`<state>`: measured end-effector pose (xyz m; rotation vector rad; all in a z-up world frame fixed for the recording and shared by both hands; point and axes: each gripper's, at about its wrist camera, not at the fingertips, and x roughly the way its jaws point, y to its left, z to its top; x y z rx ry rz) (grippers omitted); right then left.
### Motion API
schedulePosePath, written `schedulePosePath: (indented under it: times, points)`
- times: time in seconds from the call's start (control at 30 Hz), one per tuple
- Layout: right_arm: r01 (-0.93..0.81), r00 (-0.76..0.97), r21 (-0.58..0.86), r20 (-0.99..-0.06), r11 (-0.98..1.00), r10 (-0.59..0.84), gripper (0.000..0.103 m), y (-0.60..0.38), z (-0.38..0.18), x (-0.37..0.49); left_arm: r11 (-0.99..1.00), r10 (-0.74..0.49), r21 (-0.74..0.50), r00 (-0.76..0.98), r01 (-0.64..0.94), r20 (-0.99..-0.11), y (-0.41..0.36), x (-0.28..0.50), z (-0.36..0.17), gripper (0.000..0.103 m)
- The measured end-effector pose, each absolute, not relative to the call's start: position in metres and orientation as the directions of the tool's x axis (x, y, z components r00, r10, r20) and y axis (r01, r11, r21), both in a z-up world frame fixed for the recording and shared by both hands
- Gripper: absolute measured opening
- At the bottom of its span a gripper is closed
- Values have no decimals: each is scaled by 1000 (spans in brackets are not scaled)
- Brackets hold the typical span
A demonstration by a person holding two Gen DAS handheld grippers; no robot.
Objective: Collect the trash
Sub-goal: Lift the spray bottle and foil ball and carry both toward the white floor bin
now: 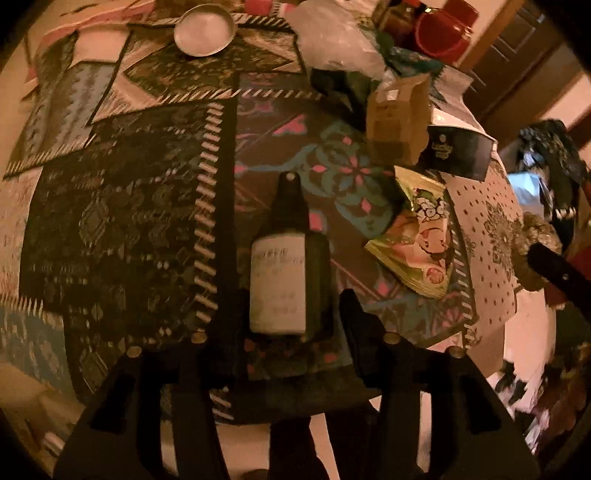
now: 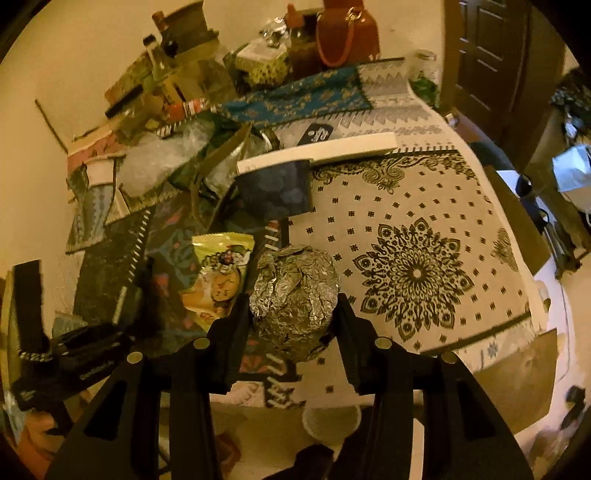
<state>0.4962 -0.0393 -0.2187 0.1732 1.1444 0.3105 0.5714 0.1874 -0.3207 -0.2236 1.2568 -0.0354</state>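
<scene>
Foil ball (image 2: 294,301) sits clamped in the right gripper (image 2: 291,314); the left gripper (image 1: 288,314), spread, straddles a bottle (image 1: 286,266).

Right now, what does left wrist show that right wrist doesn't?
Left wrist only: a dark bottle with a white label lying between the left claw fingers, plus a round metal dish at the table's far side.

Right wrist only: a crumpled foil ball between the right claw fingers, and a mandala-print cloth.

Both: the yellow cartoon snack wrapper and a dark paper cup.
</scene>
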Motion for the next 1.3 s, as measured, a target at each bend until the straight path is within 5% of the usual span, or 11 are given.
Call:
schedulePosePath:
  times: [0.37, 0.4, 0.53, 1.03, 1.3]
  points:
    - [-109, 423, 271, -858, 957, 291, 41, -49, -200, 456, 983, -139, -168, 295, -73, -945, 184, 595, -320, 49]
    - [-108, 424, 270, -858, 957, 290, 41, -51, -198, 453, 984, -134, -163, 301, -74, -944, 184, 596, -319, 42]
    - [-121, 430, 268, -854, 956, 294, 41, -57, -195, 445, 985, -121, -154, 313, -83, -942, 183, 593, -317, 41]
    - [-267, 424, 316, -810, 910, 406, 41, -107, -173, 378, 972, -127, -213, 545, -97, -829, 104, 443, -210, 41]
    - [-358, 406, 301, -802, 884, 438, 41, -141, -170, 322, 969, -108, -213, 561, -126, -821, 52, 370, -203, 41]
